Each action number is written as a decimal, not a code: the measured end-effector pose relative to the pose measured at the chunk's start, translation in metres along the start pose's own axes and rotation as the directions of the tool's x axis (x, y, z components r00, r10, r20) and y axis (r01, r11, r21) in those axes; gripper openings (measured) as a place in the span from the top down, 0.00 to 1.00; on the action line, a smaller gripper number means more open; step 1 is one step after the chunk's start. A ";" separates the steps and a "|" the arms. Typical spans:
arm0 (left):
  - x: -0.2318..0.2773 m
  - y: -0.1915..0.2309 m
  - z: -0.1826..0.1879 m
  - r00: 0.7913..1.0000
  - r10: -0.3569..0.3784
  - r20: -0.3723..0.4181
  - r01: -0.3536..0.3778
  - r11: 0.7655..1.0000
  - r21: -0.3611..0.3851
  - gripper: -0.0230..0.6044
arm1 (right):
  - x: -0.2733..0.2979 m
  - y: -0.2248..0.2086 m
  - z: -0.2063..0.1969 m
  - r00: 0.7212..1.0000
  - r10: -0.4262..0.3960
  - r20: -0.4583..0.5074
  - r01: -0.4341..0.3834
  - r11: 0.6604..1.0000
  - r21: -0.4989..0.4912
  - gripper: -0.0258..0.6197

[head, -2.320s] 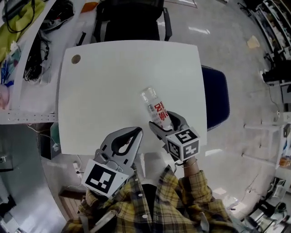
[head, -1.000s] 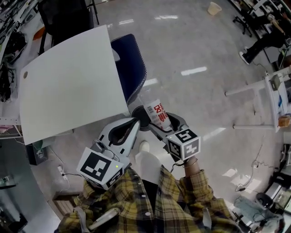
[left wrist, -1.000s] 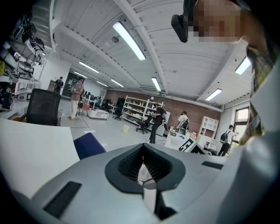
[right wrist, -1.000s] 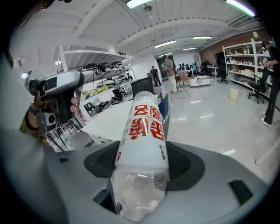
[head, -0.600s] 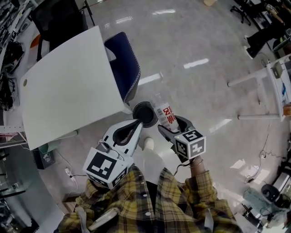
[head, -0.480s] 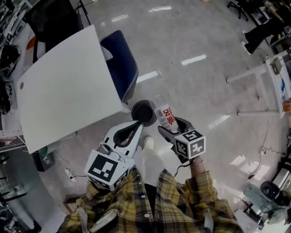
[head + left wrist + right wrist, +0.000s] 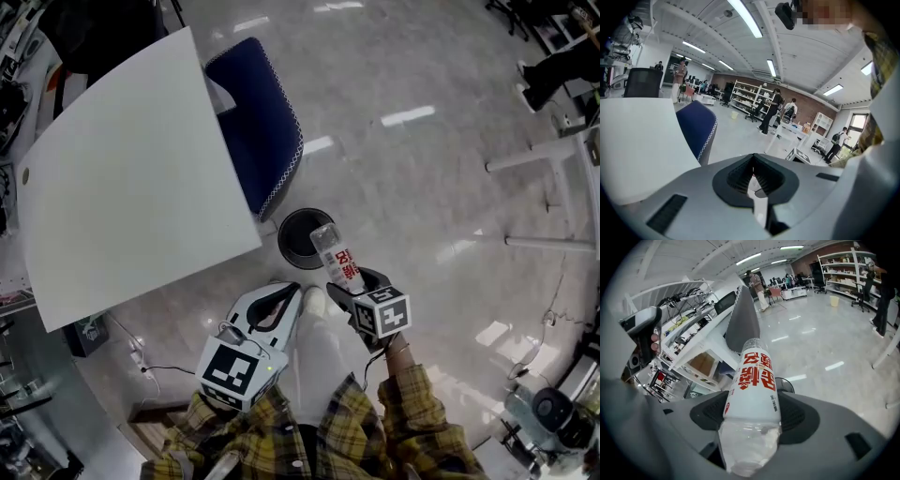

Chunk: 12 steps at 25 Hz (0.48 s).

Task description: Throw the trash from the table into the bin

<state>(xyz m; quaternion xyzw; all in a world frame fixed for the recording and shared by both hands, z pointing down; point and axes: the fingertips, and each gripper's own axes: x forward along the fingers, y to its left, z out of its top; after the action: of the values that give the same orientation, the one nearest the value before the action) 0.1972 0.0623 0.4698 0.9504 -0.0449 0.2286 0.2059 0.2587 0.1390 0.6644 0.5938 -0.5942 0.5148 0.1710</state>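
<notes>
Bottle (image 7: pixel 339 265) clamped in right claw (image 7: pixel 354 281), cap end over bin (image 7: pixel 286 246) rim, frame centre. Risk: off-centre release clips rim, rolls across floor (image 7: pixel 422 187). Left claw (image 7: pixel 286 292) closed, empty.

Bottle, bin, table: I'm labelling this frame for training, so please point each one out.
bottle (image 7: pixel 341 267), head view, on its red-printed label.
bin (image 7: pixel 281 238), head view, on its left rim.
table (image 7: pixel 122 187), head view, on its bare white top.
</notes>
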 end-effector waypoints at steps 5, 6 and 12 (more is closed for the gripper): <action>0.034 0.026 -0.061 1.000 -0.020 -0.023 0.019 1.000 -0.016 0.95 | 0.086 -0.038 -0.026 0.998 0.007 -0.060 -0.007 1.000 0.004 0.48; 0.042 0.031 -0.074 0.999 -0.021 -0.030 0.021 1.000 -0.015 0.95 | 0.104 -0.046 -0.031 0.997 0.005 -0.071 -0.004 1.000 0.007 0.48; 0.086 0.055 -0.140 0.997 -0.051 -0.056 0.050 0.999 -0.022 0.95 | 0.205 -0.094 -0.064 0.992 0.009 -0.127 0.000 0.998 0.070 0.48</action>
<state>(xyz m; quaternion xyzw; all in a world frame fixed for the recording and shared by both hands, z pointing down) 0.2057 0.0708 0.6422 0.9423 -0.0175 0.2495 0.2224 0.2668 0.1040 0.8960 0.5643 -0.5650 0.5724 0.1864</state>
